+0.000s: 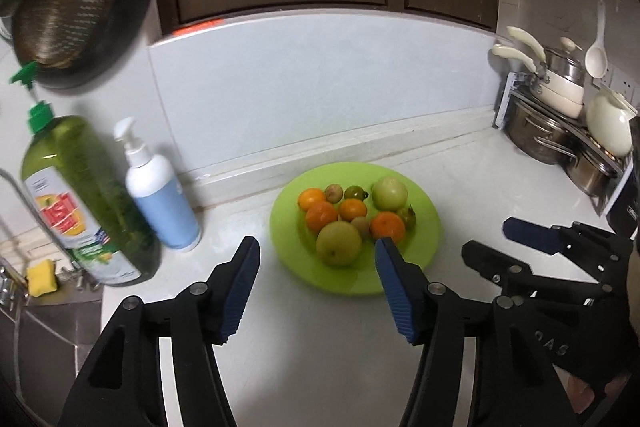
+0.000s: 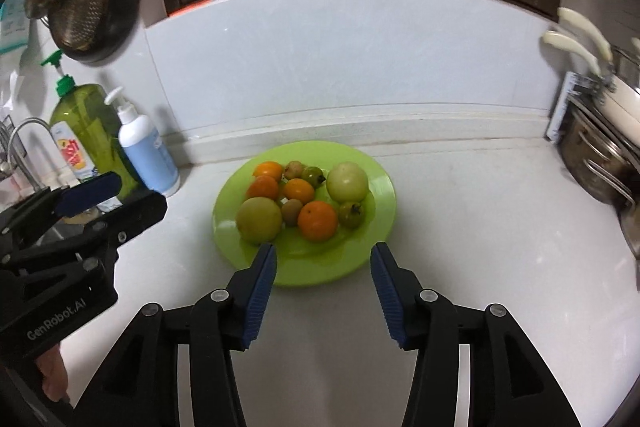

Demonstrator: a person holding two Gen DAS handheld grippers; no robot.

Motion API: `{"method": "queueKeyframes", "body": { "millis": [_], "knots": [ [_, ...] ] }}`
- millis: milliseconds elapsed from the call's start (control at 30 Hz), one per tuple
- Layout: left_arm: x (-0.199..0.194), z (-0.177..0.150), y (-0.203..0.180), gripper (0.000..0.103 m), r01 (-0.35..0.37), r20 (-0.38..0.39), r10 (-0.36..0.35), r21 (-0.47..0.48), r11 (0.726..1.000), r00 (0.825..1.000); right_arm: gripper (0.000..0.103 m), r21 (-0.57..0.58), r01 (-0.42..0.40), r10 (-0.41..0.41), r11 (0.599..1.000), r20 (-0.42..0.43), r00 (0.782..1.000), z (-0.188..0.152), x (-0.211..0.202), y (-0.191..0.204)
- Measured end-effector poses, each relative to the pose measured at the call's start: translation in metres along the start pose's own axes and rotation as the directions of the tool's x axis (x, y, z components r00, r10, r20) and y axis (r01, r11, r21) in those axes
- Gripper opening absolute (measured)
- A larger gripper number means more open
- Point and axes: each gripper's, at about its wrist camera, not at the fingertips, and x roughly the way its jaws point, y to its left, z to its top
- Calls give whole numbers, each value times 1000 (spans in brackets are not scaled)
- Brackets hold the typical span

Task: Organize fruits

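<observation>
All the fruit sits on the green plate (image 2: 376,183) on the white counter (image 2: 480,247), near the back wall. There are 4 oranges, e.g. the front orange (image 2: 317,221), 2 big green apples, one front-left (image 2: 259,219) & one back-right (image 2: 347,181), plus small brownish and green fruits mixed in between. The left gripper (image 1: 316,249) and right gripper (image 2: 322,255) both hang just in front of the plate w/ jaws wide, holding nothing. The fruit could be done or waiting for sorting; I can't tell. If a fruit gets picked, go slow: they touch each other, so a bump rolls them. Squeeze softly, round the middle, from above.
</observation>
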Motion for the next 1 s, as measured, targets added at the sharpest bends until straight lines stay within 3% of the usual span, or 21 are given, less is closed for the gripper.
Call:
{"method": "queueKeyframes", "body": {
  "millis": [333,667,1000],
  "knots": [
    [-73,-35,-1,91,-51,92,56,-55,997,994,72,-6,46,-45,999,126,991,-31,-86,9],
    [-145,-76,-34,102,-123,160,140,-108,987,977,84,-93,47,-25,995,219,975,-71,-158,5],
    [-192,-102,-62,103,-142,180,162,-117,983,970,86,-88,30,-8,996,234,972,-108,-202,-15]
  ]
}}
